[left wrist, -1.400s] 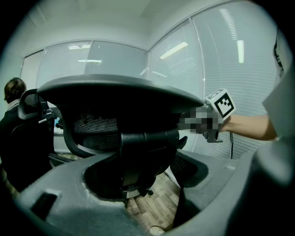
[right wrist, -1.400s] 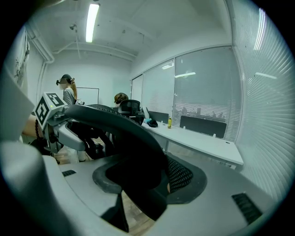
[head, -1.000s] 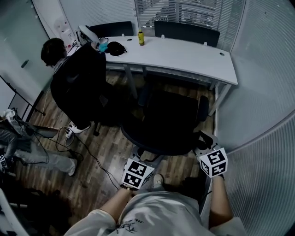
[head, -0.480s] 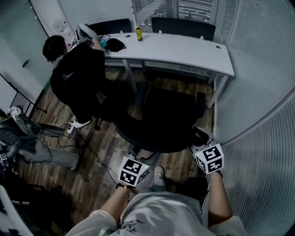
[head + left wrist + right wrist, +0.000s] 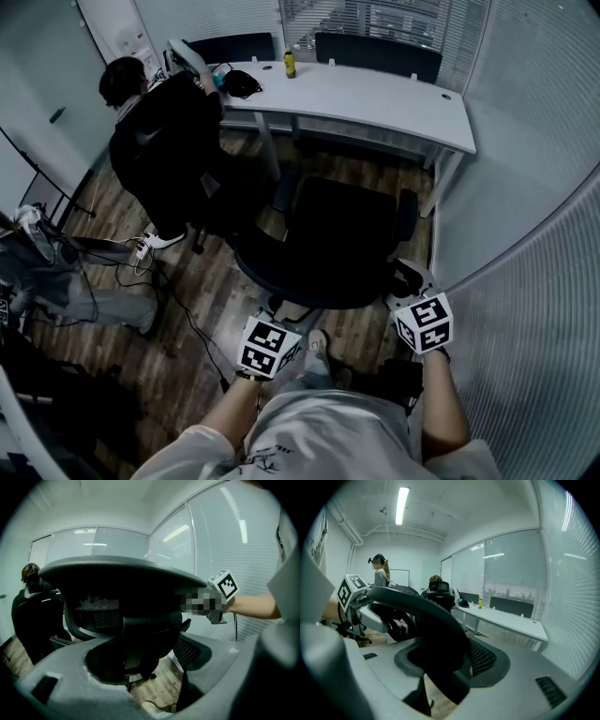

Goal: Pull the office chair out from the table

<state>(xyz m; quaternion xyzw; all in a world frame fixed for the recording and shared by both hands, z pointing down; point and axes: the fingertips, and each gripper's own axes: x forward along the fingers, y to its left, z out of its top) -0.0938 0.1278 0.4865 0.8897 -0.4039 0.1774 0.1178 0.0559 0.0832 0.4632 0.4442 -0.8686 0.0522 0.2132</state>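
The black office chair [image 5: 328, 244] stands a short way out from the white table [image 5: 375, 98], its backrest towards me. My left gripper [image 5: 279, 323] is at the left of the backrest's top rim, my right gripper [image 5: 410, 286] at its right. In the left gripper view the dark rim of the chair [image 5: 122, 583] runs between the jaws of the left gripper [image 5: 140, 667]. In the right gripper view the curved rim of the chair [image 5: 426, 616] lies between the jaws of the right gripper [image 5: 450, 667]. Both look shut on the backrest.
A person in black [image 5: 164, 159] sits at the table's left end. A yellow bottle [image 5: 289, 64] and dark items are on the table, with two chairs [image 5: 375, 56] behind it. A glass wall [image 5: 525, 234] curves close on the right. Cables [image 5: 178, 309] trail over the wooden floor at left.
The chair and both grippers have come back slightly towards me, and the gap between chair and table has widened a little. Both grippers have stayed on the backrest.
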